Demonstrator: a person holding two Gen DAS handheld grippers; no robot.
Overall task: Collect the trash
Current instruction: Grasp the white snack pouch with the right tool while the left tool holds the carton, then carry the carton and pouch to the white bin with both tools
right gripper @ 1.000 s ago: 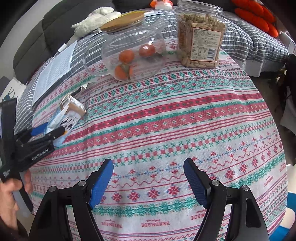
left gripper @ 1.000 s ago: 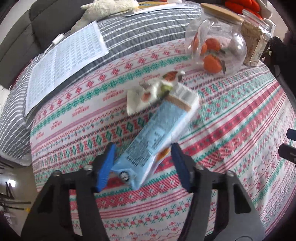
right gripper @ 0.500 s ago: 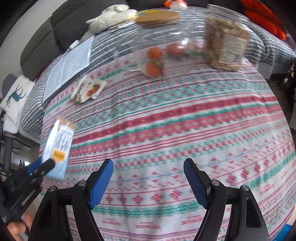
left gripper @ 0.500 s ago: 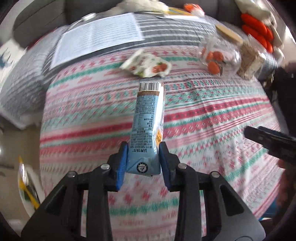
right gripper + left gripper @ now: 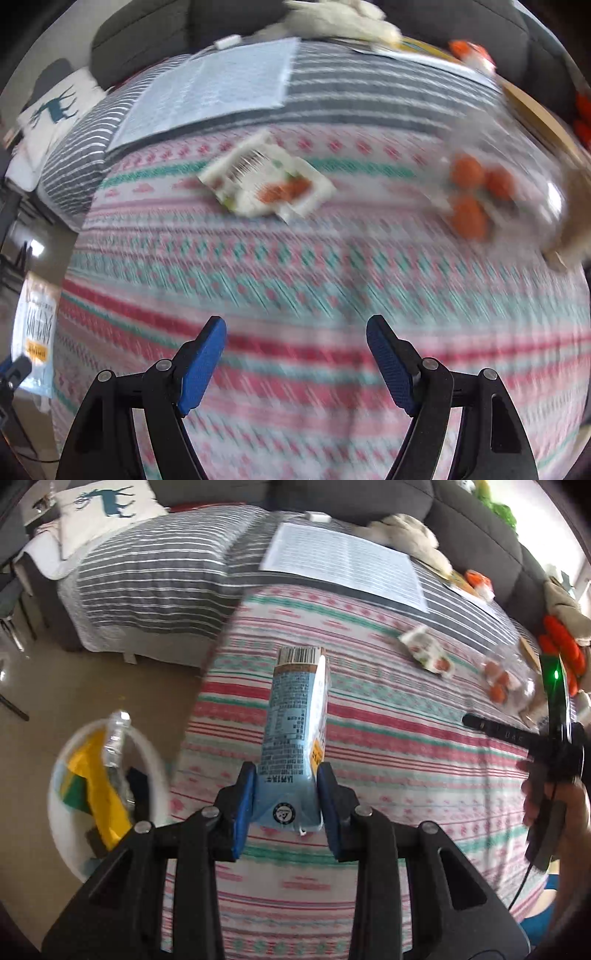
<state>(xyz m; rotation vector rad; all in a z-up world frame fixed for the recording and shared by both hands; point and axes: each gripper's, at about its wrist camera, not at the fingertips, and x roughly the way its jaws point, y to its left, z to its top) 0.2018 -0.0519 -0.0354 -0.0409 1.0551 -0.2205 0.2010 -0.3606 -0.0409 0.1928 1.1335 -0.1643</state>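
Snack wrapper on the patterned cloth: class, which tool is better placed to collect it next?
Right. The right tool is open, facing the snack wrapper; the left tool grips the blue carton.

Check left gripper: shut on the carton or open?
Shut. The left gripper has both blue pads pressed against the carton, holding it above the tablecloth.

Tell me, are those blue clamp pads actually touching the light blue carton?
Touching. The left wrist view shows the left gripper shut on the light blue carton, both blue pads pressed flat against its sides with no gap.
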